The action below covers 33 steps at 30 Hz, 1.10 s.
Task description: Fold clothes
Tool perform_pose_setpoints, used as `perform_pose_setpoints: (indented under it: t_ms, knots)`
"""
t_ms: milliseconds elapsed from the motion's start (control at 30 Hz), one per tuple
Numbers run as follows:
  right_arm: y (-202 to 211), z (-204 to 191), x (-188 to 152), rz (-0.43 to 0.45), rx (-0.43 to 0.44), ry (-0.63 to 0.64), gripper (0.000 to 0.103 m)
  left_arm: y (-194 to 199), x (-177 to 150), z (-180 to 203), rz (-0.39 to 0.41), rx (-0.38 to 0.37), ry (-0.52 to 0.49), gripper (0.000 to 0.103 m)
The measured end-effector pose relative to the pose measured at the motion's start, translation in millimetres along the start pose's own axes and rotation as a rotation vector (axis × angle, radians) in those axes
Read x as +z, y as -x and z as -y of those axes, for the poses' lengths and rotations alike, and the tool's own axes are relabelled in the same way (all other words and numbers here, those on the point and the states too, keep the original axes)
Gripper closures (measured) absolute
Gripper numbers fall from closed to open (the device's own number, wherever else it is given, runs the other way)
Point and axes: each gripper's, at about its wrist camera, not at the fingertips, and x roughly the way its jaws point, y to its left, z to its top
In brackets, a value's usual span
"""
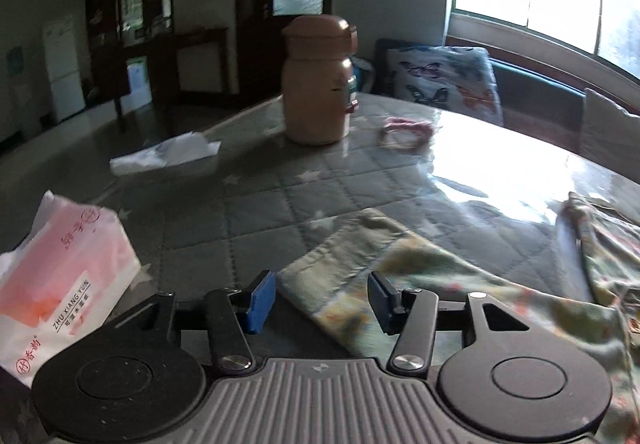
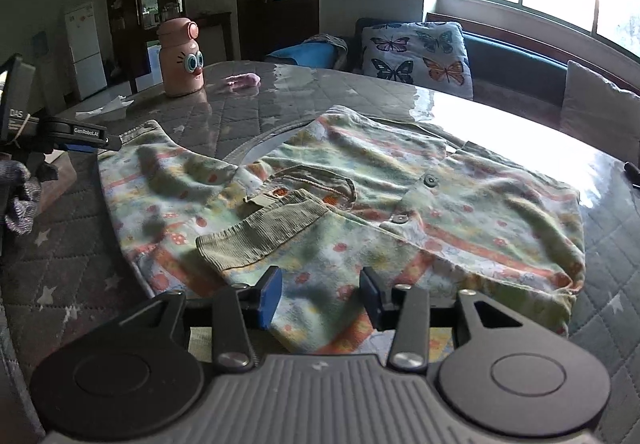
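A green floral child's top [image 2: 400,204] with orange stripes and snap buttons lies spread on the quilted table [image 2: 248,108]. One sleeve is folded across its front, ribbed cuff [image 2: 260,240] on top. My right gripper [image 2: 320,298] is open at the near hem, with fabric lying between its blue pads [image 2: 270,298]. The other sleeve [image 1: 360,264] stretches out to the left. My left gripper [image 1: 322,298] is open over that sleeve's end, the cuff edge between its fingers. In the right wrist view the left gripper [image 2: 102,143] shows at the sleeve's far left, held by a hand in a grey sleeve.
A pink cartoon-faced bottle [image 1: 318,80] stands at the table's far side, with a pink hair tie [image 1: 406,130] beside it. A tissue pack [image 1: 64,276] and a loose tissue [image 1: 168,154] lie to the left. A butterfly cushion [image 2: 418,52] rests on the bench under the window.
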Motion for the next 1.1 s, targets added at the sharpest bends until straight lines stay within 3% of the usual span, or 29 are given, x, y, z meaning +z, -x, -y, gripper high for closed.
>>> perform_pose_setpoints:
  t_ms: [133, 267, 333, 500, 667, 967, 1100]
  knots:
    - [1, 0, 0, 0.001, 0.001, -0.005, 0.06, -2, -1, -2, -0.003, 0.002, 0.011, 0.055]
    - [1, 0, 0, 0.003, 0.002, -0.016, 0.06, 0, 0, 0, -0.001, -0.033, 0.019, 0.084]
    - [3, 1, 0, 0.006, 0.002, -0.02, 0.06, 1, 0, 2, -0.002, -0.054, 0.026, 0.092]
    - [11, 2, 1, 0.025, -0.004, -0.025, 0.06, 17, 2, 12, 0.015, -0.126, 0.034, 0.093]
    - [22, 11, 1, 0.048, -0.021, -0.054, 0.06, 60, 9, 43, 0.062, -0.298, 0.023, 0.094]
    - [42, 46, -7, 0.087, -0.086, -0.16, 0.06, 131, 0, 135, 0.059, -0.701, -0.07, 0.094]
    - [51, 68, -11, 0.104, -0.101, -0.241, 0.061, 150, -8, 171, 0.077, -0.823, -0.098, 0.094]
